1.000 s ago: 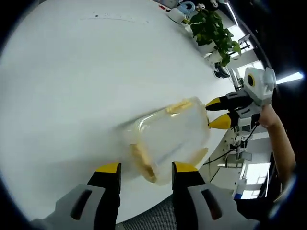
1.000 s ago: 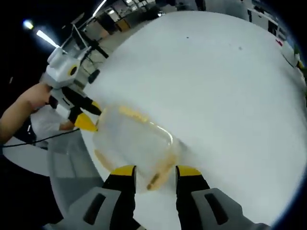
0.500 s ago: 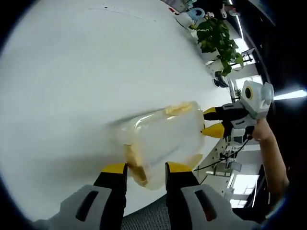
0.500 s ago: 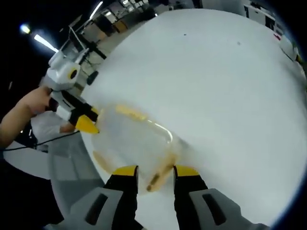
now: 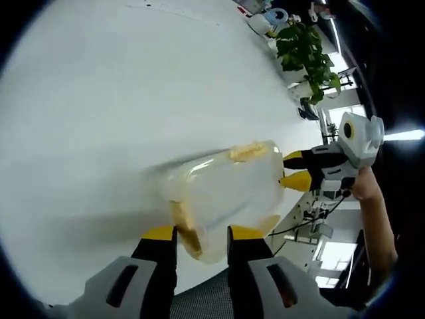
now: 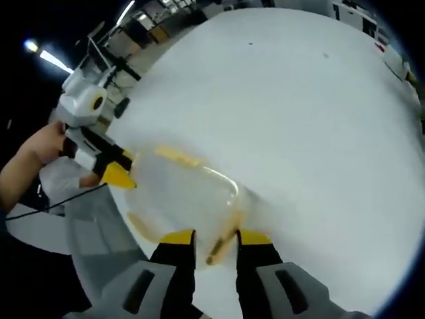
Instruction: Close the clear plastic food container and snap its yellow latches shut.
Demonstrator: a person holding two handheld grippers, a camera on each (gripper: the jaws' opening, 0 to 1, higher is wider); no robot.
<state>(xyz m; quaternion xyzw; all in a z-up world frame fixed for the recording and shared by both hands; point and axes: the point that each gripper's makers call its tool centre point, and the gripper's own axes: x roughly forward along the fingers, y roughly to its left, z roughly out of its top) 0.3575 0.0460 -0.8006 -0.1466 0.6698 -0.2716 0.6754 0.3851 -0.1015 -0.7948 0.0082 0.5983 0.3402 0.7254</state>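
Both tongs narrowed on container [image 5: 226, 193] latches; no legible writing.

We see a broad white table [image 5: 119, 100] running to a curved edge. At its far edge stands a leafy green potted plant [image 5: 302, 46] beside small pale blue and white items [image 5: 265, 16]. Past the edge lie grey floor [image 5: 199, 302], bright windows [image 5: 339, 252], ceiling strip lights [image 6: 50, 56] and dim office furniture [image 6: 143, 30].
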